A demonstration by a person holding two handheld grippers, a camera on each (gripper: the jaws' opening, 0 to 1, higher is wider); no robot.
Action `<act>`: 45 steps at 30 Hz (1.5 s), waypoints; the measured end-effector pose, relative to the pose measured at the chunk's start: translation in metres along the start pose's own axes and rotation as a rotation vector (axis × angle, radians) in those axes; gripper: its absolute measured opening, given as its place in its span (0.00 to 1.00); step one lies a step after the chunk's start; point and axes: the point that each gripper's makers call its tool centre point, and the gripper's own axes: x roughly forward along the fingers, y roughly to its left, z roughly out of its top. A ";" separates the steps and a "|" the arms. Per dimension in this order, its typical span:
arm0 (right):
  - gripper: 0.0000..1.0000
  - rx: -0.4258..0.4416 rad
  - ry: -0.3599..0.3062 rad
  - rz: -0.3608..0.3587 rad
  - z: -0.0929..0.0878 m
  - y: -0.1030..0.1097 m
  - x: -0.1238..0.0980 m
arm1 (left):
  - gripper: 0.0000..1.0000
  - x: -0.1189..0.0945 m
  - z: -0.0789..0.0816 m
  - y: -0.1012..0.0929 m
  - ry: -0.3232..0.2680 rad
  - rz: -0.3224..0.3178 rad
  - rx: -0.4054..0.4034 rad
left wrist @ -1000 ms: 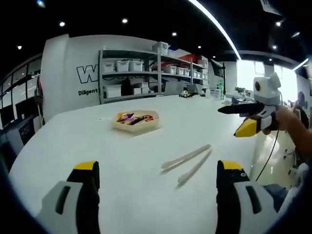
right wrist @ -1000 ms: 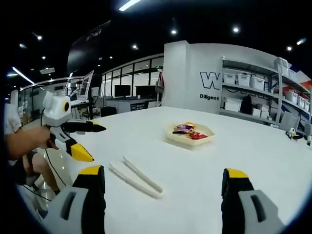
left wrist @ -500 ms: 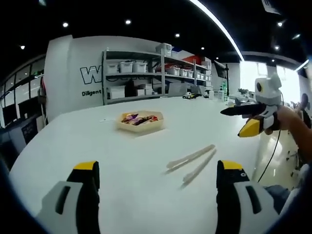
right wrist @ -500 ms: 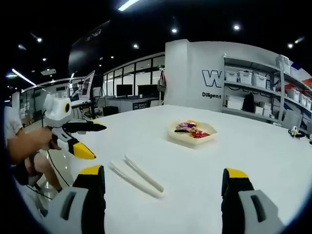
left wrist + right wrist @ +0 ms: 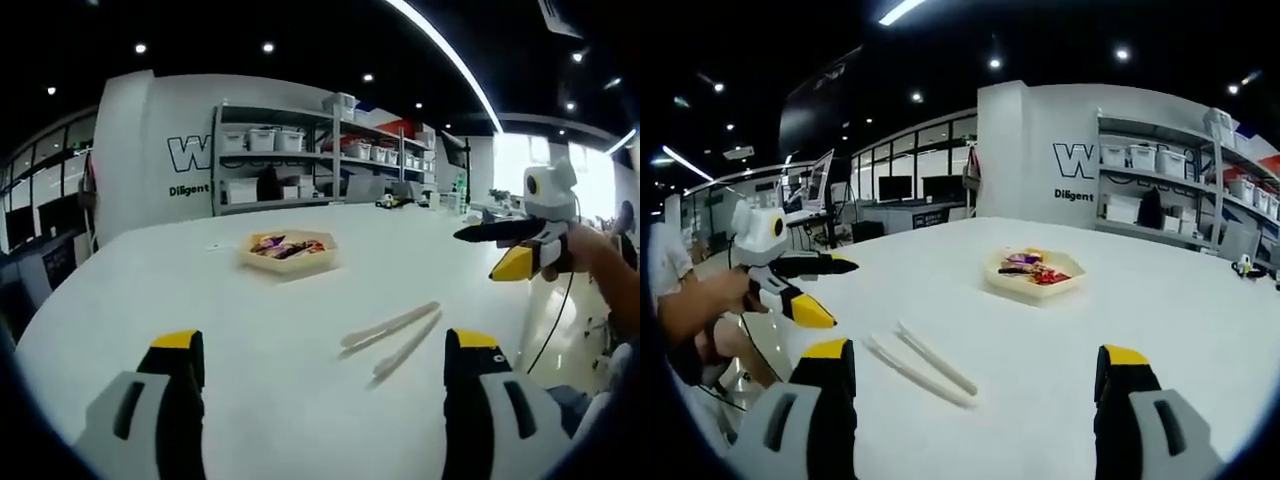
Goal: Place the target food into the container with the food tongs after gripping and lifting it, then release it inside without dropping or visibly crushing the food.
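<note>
Nothing gripped: tongs flat on the table, food in its tray.

The tongs [image 5: 390,332] lie untouched near the table's [image 5: 150,290] near edge, ahead of both grippers. The left gripper [image 5: 322,350] and right gripper [image 5: 980,360] have their jaws spread wide and hold nothing. Farther in, toward the middle of the table, a shallow tray [image 5: 1032,277] holds what look like wrapped snacks [image 5: 1028,268], too small to identify. By my judgement every step is still left: picking up the tongs, lifting the food, releasing it.

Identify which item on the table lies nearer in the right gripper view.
The pale food tongs, lying flat in front; the tray of wrapped snacks sits farther back, apart from them.
</note>
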 end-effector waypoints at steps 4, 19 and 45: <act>0.99 0.008 0.005 -0.002 -0.004 -0.001 -0.001 | 0.99 0.001 -0.002 -0.001 0.002 -0.004 -0.008; 0.99 0.041 -0.002 0.019 -0.002 0.000 -0.004 | 0.99 0.000 0.000 -0.002 -0.008 0.001 -0.018; 0.99 0.006 0.022 0.001 -0.007 0.000 -0.008 | 0.99 0.005 -0.002 -0.007 0.004 -0.030 -0.027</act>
